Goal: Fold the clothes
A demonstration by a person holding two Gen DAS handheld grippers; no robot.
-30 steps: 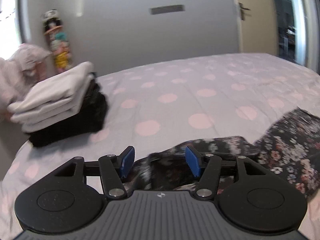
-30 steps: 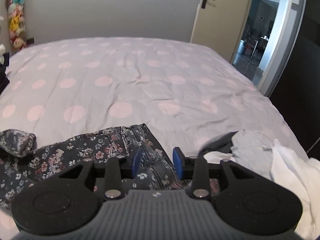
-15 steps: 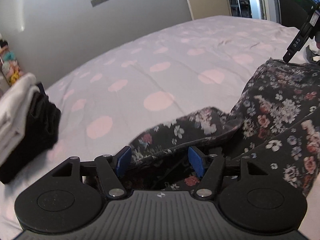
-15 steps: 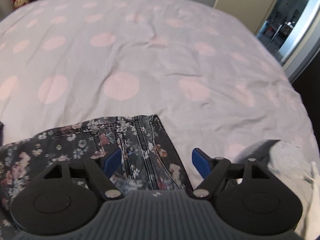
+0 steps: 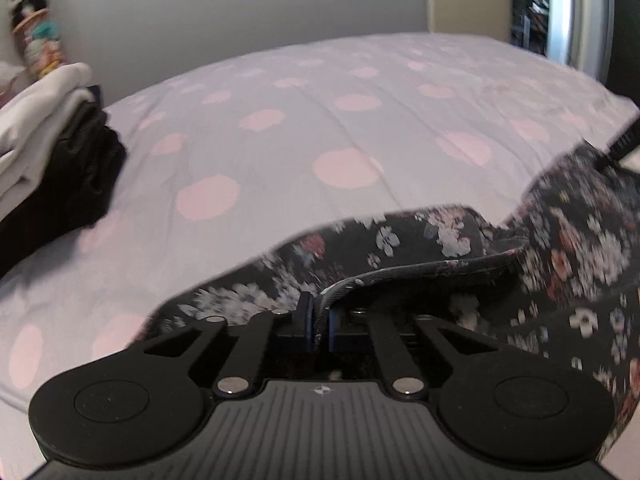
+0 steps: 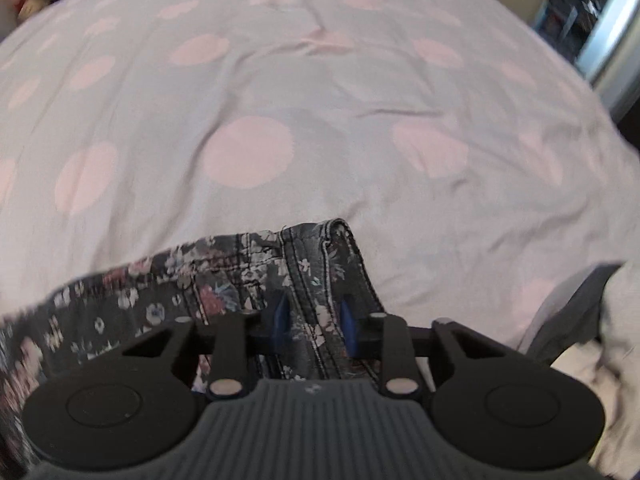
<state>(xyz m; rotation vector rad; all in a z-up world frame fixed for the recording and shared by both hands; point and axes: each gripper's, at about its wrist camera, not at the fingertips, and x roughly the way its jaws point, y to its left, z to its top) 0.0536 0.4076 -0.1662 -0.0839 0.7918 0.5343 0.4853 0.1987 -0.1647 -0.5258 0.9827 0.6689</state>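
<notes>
Left wrist view: your left gripper (image 5: 318, 326) has its fingers pinched tight on a hem edge of the floral jeans (image 5: 560, 248), which trail off toward 3 o'clock across the spotted bed (image 5: 320, 120). A folded stack (image 5: 44, 120) sits at 9 o'clock. Right wrist view: your right gripper (image 6: 314, 326) has its fingers narrow, straddling the seamed waistband of the floral jeans (image 6: 224, 276); whether they grip it you cannot tell. A grey and white heap (image 6: 600, 320) lies at 3 o'clock.
</notes>
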